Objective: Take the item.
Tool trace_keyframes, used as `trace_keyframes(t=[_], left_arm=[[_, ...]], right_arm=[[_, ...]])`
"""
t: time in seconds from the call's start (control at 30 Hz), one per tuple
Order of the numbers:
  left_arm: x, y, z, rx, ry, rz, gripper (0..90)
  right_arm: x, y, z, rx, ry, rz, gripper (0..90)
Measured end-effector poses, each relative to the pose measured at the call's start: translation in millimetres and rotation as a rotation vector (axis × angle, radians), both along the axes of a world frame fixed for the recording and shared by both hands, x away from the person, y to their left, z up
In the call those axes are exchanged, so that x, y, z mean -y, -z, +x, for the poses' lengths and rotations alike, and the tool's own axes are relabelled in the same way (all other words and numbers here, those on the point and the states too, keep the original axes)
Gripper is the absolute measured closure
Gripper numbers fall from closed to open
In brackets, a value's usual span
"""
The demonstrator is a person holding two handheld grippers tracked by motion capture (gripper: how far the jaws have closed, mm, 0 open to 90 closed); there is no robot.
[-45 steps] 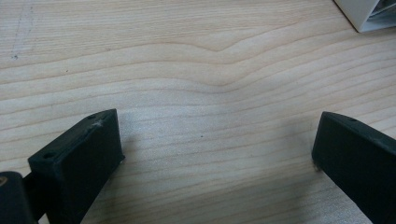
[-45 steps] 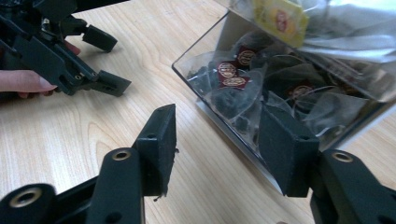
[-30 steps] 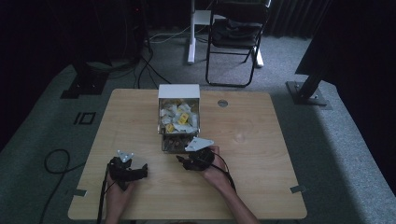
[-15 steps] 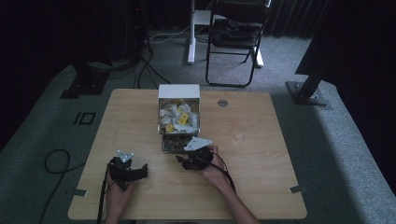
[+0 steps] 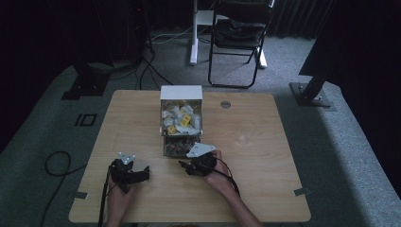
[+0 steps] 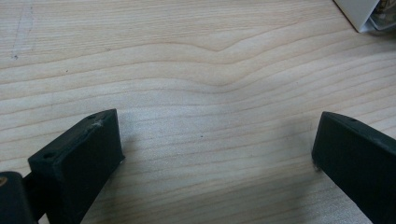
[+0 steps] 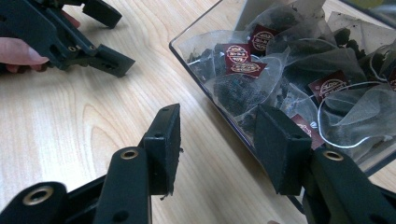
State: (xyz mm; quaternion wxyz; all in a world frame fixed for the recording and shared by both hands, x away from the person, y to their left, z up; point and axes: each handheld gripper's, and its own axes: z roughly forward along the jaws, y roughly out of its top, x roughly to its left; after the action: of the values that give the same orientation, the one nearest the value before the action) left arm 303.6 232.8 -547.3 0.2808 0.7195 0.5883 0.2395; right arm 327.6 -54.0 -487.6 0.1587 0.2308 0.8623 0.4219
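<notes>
one clear box (image 7: pixel 219 109) wall | between right tongs (image 7: pixel 217 149) | untouched

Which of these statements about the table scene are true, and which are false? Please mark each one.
1. The right gripper has one jaw inside the clear tray of tea bags. True; its jaws straddle the tray's front wall and have just been closing.
2. The left gripper holds a tea bag. False; its jaws stand open over the bare wooden table.
3. The upper compartment holds pale packets, some yellow. True.
4. The tea bags in the clear tray carry blue tags. False; the tags are dark red.
5. A folding chair stands beyond the table. True.
</notes>
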Motion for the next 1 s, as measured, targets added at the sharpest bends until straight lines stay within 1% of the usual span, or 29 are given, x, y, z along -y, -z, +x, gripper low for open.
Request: trace_keyframes(t=[0.07,0.2,0.3,0.37,0.47,0.5,0.57,0.7,0.8,0.9,1.0], left_arm=[[0.0,0.0,0.0,0.0,0.0,0.0,2.1],[0.0,0.0,0.0,0.0,0.0,0.0,2.1],[0.0,0.0,0.0,0.0,0.0,0.0,2.1],[0.0,0.0,0.0,0.0,0.0,0.0,2.1],[0.3,0.0,-0.2,0.0,0.0,0.0,2.1],[0.3,0.0,-0.2,0.0,0.0,0.0,2.1],[0.0,-0.2,-0.3,-0.003,0.004,0.006,2.1],[0.3,-0.3,-0.5,-0.003,0.004,0.003,2.1],[0.4,-0.2,-0.5,-0.002,0.004,0.002,2.1],[0.5,-0.1,-0.5,-0.001,0.002,0.001,2.1],[0.6,-0.1,-0.4,0.0,0.002,0.001,2.1]], right_arm=[[0.2,0.3,-2.3,0.005,-0.005,0.001,51.5],[0.5,1.0,-6.2,-0.003,-0.016,0.002,53.3],[0.5,1.0,-7.4,0.005,-0.014,0.006,54.5],[-0.1,-0.1,-7.2,0.016,0.001,0.021,50.9],[-3.3,-3.3,-6.0,0.035,0.034,0.031,42.1],[-4.6,-4.2,-5.0,0.042,0.043,0.031,41.3],[-7.3,-5.3,-2.1,0.038,0.055,0.03,41.5],[-12.6,-6.2,3.0,0.035,0.06,0.024,47.0],[-15.1,-6.6,5.7,0.033,0.071,0.023,55.5],[-14.7,-7.0,7.6,0.017,0.087,0.038,64.6],[-13.8,-7.6,7.7,0.013,0.083,0.046,71.5]])
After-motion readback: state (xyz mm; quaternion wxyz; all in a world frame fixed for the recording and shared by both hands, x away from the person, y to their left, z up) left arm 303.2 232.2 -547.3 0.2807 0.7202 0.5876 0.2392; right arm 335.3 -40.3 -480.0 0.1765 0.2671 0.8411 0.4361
